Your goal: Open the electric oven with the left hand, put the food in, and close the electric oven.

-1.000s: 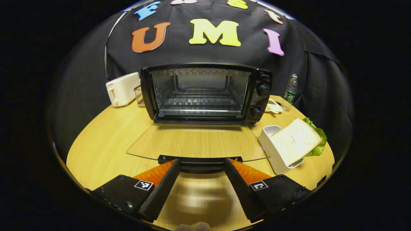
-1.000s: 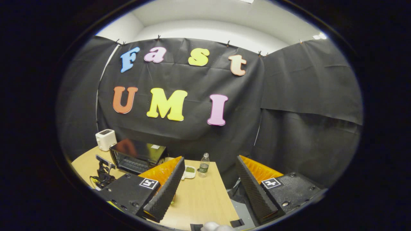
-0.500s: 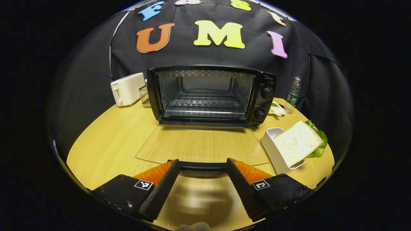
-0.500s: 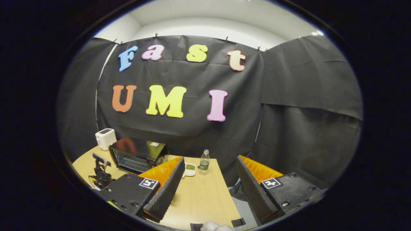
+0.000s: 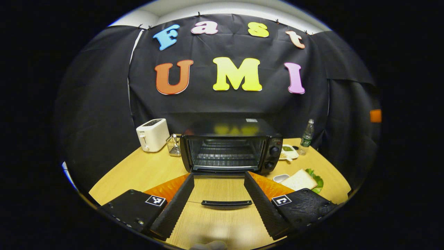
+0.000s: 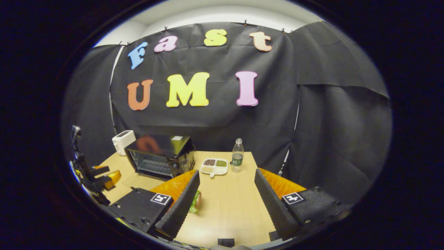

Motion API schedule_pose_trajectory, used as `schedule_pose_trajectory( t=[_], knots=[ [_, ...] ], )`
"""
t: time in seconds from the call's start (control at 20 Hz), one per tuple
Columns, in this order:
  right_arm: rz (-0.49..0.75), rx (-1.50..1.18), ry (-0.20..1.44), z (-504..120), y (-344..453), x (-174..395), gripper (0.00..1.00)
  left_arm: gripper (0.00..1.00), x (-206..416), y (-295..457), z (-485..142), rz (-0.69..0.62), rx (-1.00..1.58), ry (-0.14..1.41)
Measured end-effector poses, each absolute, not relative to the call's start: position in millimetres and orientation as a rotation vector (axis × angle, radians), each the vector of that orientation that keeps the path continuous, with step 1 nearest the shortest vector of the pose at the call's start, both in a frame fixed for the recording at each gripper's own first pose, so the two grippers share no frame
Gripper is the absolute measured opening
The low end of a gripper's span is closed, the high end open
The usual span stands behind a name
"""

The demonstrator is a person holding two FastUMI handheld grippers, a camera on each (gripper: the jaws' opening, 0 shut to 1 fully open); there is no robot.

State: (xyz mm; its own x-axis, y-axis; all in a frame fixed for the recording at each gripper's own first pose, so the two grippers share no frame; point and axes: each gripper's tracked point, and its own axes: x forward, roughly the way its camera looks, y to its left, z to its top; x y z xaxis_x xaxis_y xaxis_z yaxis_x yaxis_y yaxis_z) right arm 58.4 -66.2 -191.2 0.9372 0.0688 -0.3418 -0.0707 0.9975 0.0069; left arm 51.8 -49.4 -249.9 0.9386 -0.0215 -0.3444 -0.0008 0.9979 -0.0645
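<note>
Two grippers hang with their fingers spread and nothing between them: our left gripper [image 5: 218, 194] faces the black electric oven [image 5: 230, 147], and our right gripper [image 6: 225, 194] looks over the pale wooden worktop [image 6: 229, 208]. We see the oven's clear glass door [image 5: 218, 189] lying flat toward us, its black bar handle [image 5: 226, 203] free between the left gripper's fingers and not touched by them. The wire rack [image 5: 223, 160] inside looks bare. The food, a white bread sandwich with green lettuce [image 5: 301, 179], leans on a small white holder [image 5: 280, 178] to the right of the door; in the right gripper view a bit of its lettuce shows just beside that gripper's own left finger. We judge that opening is done and that loading comes next. Soft bread could squash or slide off its filling if pinched too hard or only at one corner. The lowered door juts out in front of the cavity, so a low approach could knock it. A white toaster [image 5: 152, 134], a divided snack tray [image 6: 214, 166] and a clear plastic bottle [image 6: 237, 160] stand well apart from the path.
</note>
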Motion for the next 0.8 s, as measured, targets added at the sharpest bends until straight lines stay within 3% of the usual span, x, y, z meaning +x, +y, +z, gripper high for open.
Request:
schedule_pose_trajectory(
  t=[0.2, 0.55, 0.6, 0.65, 0.75, 0.8],
  knots=[
    [0.138, 0.021, 0.457, -252, -48, 72, 1.00, 0.95, 41, -41, -180, 0.014, -0.043, 0.233],
    [0.289, 0.079, 0.620, -340, -5, 101, 1.00, 0.95, 33, -39, -111, 0.054, -0.065, 0.148],
    [0.313, 0.091, 0.652, -351, 0, 106, 0.93, 0.95, 33, -39, -104, 0.057, -0.065, 0.137],
    [0.335, 0.106, 0.687, -364, 8, 110, 1.00, 0.95, 33, -38, -99, 0.066, -0.062, 0.129],
    [0.379, 0.120, 0.730, -382, 19, 119, 1.00, 0.95, 35, -35, -91, 0.088, -0.048, 0.114],
    [0.393, 0.127, 0.746, -389, 23, 126, 0.89, 0.95, 36, -33, -87, 0.101, -0.042, 0.111]
  ],
)
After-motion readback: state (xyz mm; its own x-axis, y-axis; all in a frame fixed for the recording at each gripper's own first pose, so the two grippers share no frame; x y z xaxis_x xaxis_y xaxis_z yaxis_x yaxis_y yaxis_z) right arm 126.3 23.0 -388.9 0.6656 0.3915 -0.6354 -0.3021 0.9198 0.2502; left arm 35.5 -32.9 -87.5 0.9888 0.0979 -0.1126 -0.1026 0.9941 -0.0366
